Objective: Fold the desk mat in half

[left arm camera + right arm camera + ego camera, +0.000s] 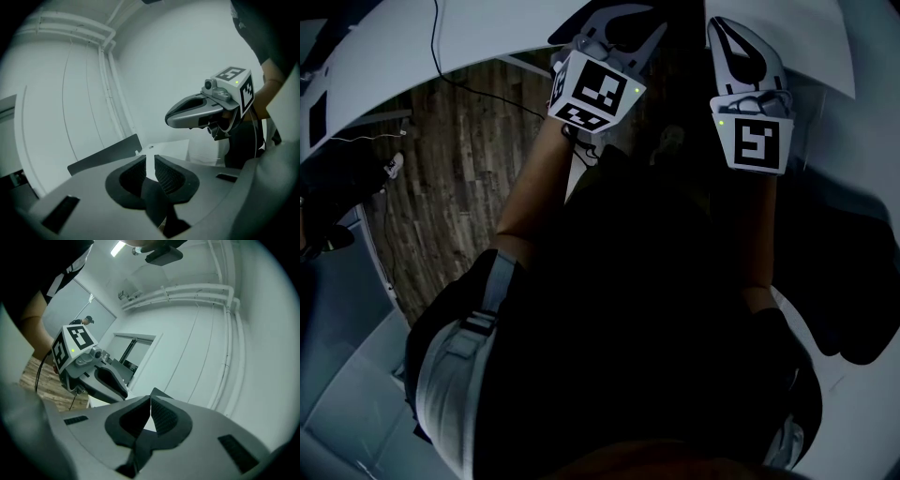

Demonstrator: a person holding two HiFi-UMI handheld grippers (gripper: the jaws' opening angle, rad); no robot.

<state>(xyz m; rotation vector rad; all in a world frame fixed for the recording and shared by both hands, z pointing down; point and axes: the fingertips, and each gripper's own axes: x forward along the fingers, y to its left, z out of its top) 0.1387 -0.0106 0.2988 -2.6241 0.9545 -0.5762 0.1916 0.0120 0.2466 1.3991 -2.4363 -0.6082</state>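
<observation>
Left gripper (149, 161) fingers (166, 174) slightly apart, empty; right gripper (150, 404) pinched closed, empty. Both raised toward far wall (178, 61), likely idle: no mat in reach.

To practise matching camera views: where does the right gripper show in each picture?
Head view: right gripper upper right.
Left gripper view: right of centre, side-on.
Right gripper view: bottom centre, jaws shut.
Shared landmark: wood floor, head and right gripper views.
</observation>
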